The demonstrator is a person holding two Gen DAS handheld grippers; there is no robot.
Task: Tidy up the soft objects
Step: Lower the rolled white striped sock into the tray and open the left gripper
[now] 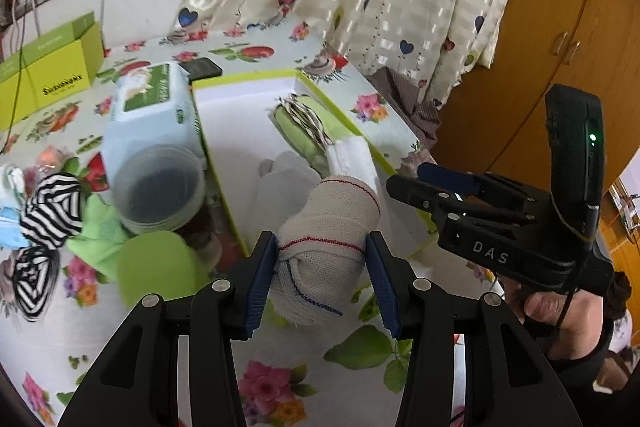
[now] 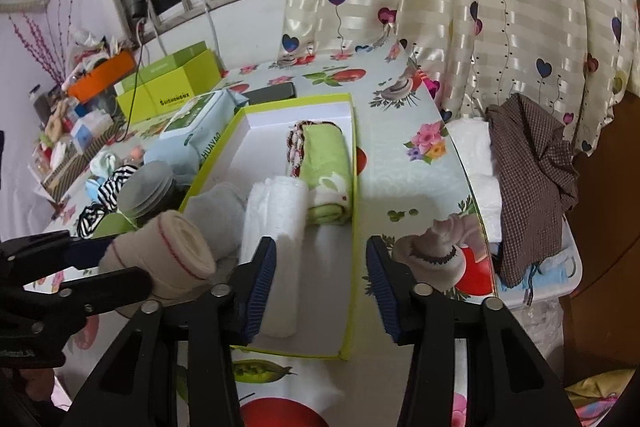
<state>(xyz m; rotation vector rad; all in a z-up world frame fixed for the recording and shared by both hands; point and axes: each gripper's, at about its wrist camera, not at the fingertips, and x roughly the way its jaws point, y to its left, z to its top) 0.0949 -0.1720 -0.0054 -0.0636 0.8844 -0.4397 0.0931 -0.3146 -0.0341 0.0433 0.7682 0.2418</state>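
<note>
My left gripper (image 1: 322, 277) has its jaws clenched on the beige rolled cloth (image 1: 326, 239), held off the table (image 1: 280, 379) at the near edge of the green-rimmed box (image 2: 352, 227); my right gripper (image 2: 322, 283) hangs with jaws released and empty, over the near end of the box.

Inside the box lie a green rolled towel (image 2: 326, 167) along the right wall, a white roll (image 2: 272, 227) beside it, and a grey soft bundle (image 2: 218, 213) at the left; the far half of the box floor is bare. More soft things wait on the table to the left: a striped black-and-white cloth (image 1: 50, 207), a green cloth (image 1: 104, 231); a clear lidded jar (image 1: 158, 187) and a pack of wipes (image 1: 154, 107) stand close against the box's left wall.

The step, as I judge it, is to lay this roll in with the others; to do it well I should carry it forward over the rim, turn it so it lies parallel to the rolls already there, and lower it into free floor rather than onto the grey bundle; I should open the jaws only once it rests, since a bound roll may spring or roll; my right gripper should stay clear of the path, or steady the box wall if it shifts; the jar beside the wall could be knocked.
</note>
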